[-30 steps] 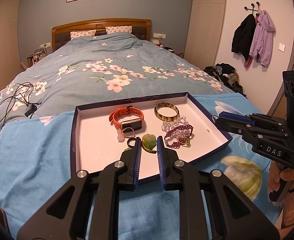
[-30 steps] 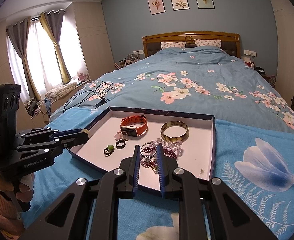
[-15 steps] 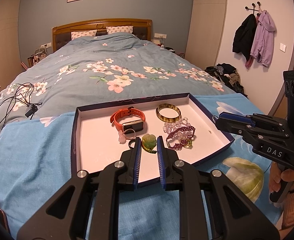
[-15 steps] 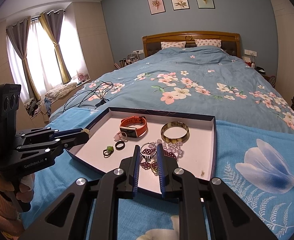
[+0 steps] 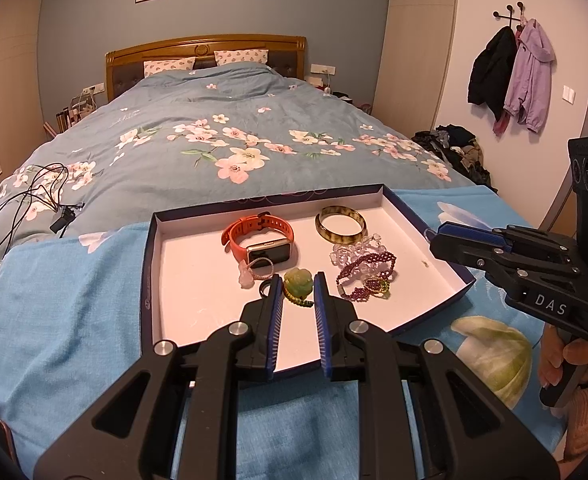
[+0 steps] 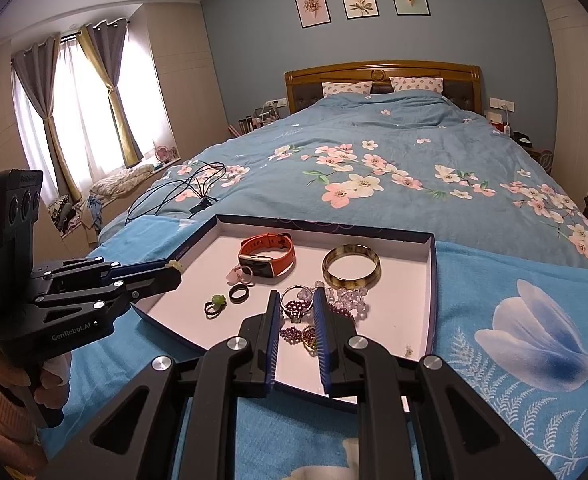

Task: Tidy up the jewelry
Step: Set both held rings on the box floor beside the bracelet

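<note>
Indoors, jewelry tray (image 5: 449,268) on floral bedspread (image 5: 230,152).

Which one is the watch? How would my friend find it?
Look at the shallow white tray on the blue blanket at the foot of the bed. The watch lies near its far side, left of the brown bangle. It alone has an orange strap and a dark rectangular screen.

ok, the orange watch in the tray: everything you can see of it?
The watch has an orange band, rubbery-looking, fastened into a loop, and a rectangular dark face in a pale metallic case. It rests in the white tray, mid-back, face tilted toward the cameras. A ring with a pale pink stone overlaps its front edge. The bangle lies apart, to its right. Neither gripper touches it.
</note>
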`<state>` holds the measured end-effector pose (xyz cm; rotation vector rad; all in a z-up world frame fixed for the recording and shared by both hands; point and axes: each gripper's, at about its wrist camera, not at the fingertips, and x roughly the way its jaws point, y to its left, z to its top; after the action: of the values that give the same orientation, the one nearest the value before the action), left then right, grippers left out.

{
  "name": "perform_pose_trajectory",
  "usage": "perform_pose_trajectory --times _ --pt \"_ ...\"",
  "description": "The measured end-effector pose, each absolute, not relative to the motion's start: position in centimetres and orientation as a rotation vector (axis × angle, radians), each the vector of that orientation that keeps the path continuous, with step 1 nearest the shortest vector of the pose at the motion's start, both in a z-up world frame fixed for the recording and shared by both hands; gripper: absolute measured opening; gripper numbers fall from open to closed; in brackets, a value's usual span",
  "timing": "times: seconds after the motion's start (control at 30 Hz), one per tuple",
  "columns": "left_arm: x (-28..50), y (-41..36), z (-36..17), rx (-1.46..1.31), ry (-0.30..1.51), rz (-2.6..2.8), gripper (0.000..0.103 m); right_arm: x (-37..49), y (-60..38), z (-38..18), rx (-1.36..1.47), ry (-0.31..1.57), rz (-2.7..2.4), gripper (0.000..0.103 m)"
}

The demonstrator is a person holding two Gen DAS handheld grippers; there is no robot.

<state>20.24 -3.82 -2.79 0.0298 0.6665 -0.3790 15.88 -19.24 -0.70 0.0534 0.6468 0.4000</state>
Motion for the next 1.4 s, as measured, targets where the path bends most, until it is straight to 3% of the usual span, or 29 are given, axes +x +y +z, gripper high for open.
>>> perform_pose_trajectory --times 1.4 --pt "22.1 -4.6 -4.8 0.040 0.704 -0.340 0.016 17.1 -19.1 -2.4 0.068 0.677 0.397 0.015"
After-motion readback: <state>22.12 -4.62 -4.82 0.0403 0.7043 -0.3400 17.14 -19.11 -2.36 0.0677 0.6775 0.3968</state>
